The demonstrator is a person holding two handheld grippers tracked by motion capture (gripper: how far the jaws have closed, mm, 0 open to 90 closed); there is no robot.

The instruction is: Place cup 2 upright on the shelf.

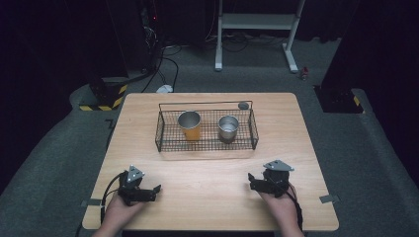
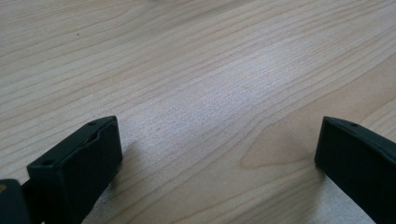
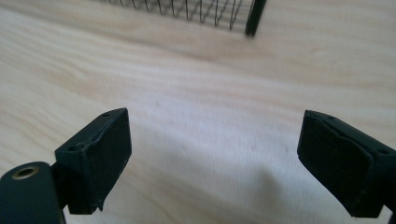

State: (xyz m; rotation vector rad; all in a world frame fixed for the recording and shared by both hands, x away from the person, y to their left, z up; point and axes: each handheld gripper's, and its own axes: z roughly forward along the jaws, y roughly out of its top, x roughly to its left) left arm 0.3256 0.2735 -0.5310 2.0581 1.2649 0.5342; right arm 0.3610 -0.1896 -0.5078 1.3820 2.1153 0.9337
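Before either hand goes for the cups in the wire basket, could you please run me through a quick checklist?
1. Left gripper open with nothing between its fingers: ok.
2. Right gripper open with nothing between its fingers: ok.
3. Orange cup upright inside the wire basket: ok.
4. Silver cup upright in the basket, apart from the orange one: ok.
5. Bare table between the grippers and the basket: ok.
6. Cups hold nothing: cannot tell.

A light wooden table (image 1: 207, 177) carries 1 black wire basket (image 1: 170, 143) near its far edge.
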